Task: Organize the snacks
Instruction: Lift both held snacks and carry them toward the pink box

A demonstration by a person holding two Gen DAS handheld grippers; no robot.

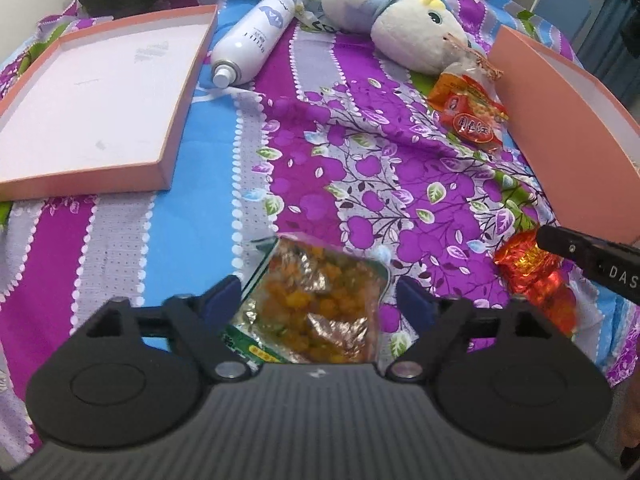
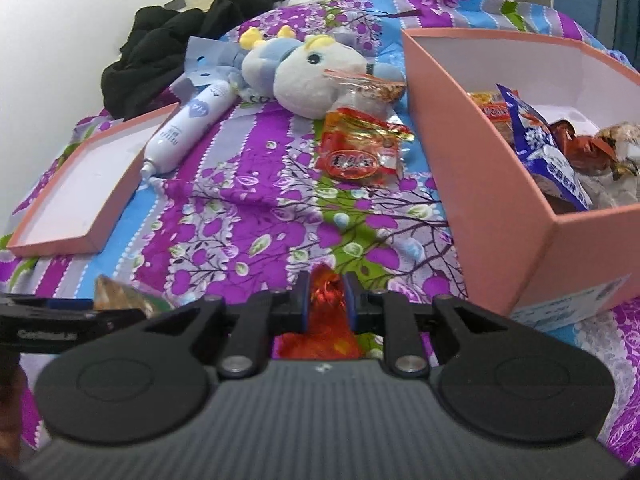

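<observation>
Purple, blue and grey floral bedsheet covering the bed, black clothing lying heaped at its far edge, plain white wall rising on the left, blue chair standing beyond the right side, soft even light falling across everything

Showing as matte black plastic on both units: left hand-held gripper and right hand-held gripper, each fronted by a dark grey ribbed body bearing a small pale logo at its top edge. Carrying two broad round black discs with raised circular centres, one at either side. Linking to the fingers through angled black arms with triangular cut-outs, pinned by silver round-headed screws near the body and smaller screws further out. Wearing blue pads on the inner finger faces. Displaying white lettering along the side, reading partly "DAS" in the left wrist view.
</observation>
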